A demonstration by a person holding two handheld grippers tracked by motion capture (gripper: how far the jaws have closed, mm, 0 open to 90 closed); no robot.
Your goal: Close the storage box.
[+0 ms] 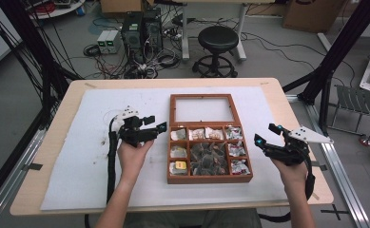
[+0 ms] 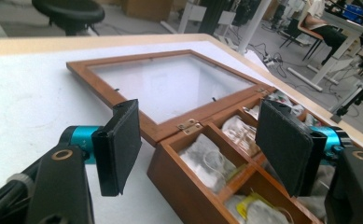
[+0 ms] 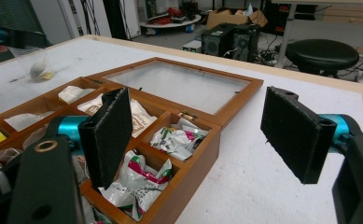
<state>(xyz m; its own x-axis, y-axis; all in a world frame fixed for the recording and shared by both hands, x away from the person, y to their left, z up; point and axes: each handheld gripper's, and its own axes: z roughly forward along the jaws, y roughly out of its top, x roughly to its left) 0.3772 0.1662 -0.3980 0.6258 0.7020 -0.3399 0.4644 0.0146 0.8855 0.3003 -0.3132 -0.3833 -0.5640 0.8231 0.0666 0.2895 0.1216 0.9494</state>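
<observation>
- One wooden box (image 1: 209, 179) sits at the middle of a white mat (image 1: 78, 161) on a pale wooden table (image 1: 59, 102); its glass-paned lid (image 1: 201, 110) lies flat and open on the far side, joined by small brass hinges (image 2: 190, 125).
- The box divides into nine compartments, three rows of three, the central one the largest, all holding tea bags in paper, clear and crinkled foil wrappers; one yellow sachet (image 1: 180, 165) lies in the near-left cell.
- Two handheld grippers flank the box: the left gripper (image 1: 155, 125) hovers just beside its left edge, jaws spread apart and holding nothing.
- The right gripper (image 1: 267, 133) hangs near the box's right side, its two flat, felt-like black pads (image 3: 296, 133) likewise wide apart and empty.
- One round black stool (image 1: 217, 39) stands on the floor beyond the table.
</observation>
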